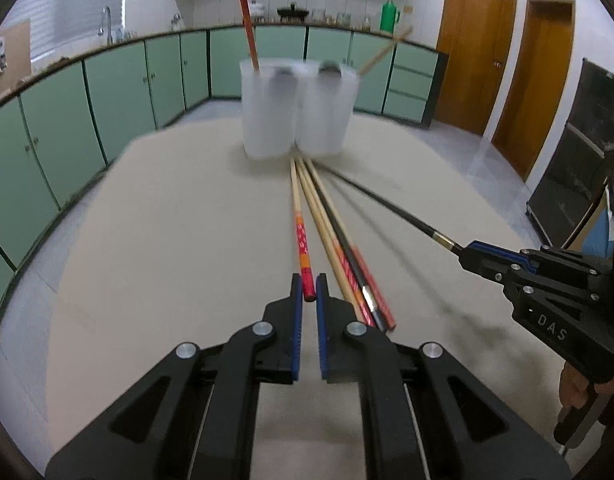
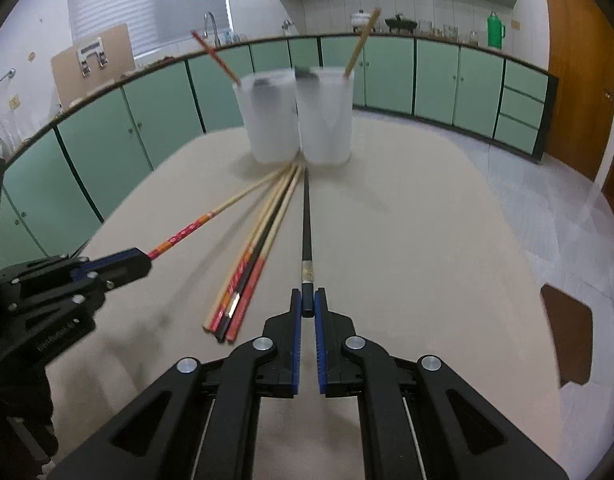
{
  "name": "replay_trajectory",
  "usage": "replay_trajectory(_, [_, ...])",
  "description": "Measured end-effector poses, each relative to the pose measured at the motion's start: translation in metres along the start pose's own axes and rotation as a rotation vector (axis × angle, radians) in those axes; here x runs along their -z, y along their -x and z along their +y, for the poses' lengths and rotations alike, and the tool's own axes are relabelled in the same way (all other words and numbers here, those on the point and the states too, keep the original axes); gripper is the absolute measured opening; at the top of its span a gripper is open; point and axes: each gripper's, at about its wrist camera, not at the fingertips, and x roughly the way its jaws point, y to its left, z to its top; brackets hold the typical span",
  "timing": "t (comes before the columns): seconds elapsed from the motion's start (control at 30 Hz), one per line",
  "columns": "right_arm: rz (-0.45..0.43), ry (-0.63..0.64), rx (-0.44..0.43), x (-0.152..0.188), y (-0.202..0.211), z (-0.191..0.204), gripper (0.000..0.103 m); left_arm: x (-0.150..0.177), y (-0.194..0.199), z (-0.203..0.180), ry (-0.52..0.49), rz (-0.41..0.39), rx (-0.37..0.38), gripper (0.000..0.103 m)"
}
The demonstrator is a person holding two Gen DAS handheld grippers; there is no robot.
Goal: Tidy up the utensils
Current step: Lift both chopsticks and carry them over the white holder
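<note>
Two frosted white cups stand side by side at the far end of the beige table; they also show in the right wrist view. The left cup holds a red chopstick, the right cup a wooden one. My left gripper is shut on the red end of a red-and-wood chopstick. My right gripper is shut on the end of a black chopstick. Several loose chopsticks lie between them, tips toward the cups.
The table has open surface on both sides of the chopsticks. Green cabinets run behind it, wooden doors stand at the right. A dark brown patch lies on the table at the right.
</note>
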Motion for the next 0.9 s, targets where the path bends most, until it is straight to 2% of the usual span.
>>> replay_trajectory(0.23, [-0.071,0.007,-0.013,-0.028,0.025,-0.004,0.006,-0.031,0.037,0.004,-0.005,-0.12,-0.006,0.005])
replay_trajectory(0.57, [-0.162,0.028,-0.058,-0.08,0.056,-0.006,0.006,-0.08,0.063,0.0,-0.044,-0.256,0.005,0.005])
replay_trajectory(0.73, [-0.197,0.068,-0.057,-0.109,0.067,-0.004,0.006,-0.099,0.068,0.0,-0.059,-0.288,0.02,0.005])
replay_trajectory(0.9, [-0.193,0.101,-0.05,-0.127,0.071,-0.001,0.006,-0.11,0.074,-0.001,-0.073,-0.306,0.043,0.005])
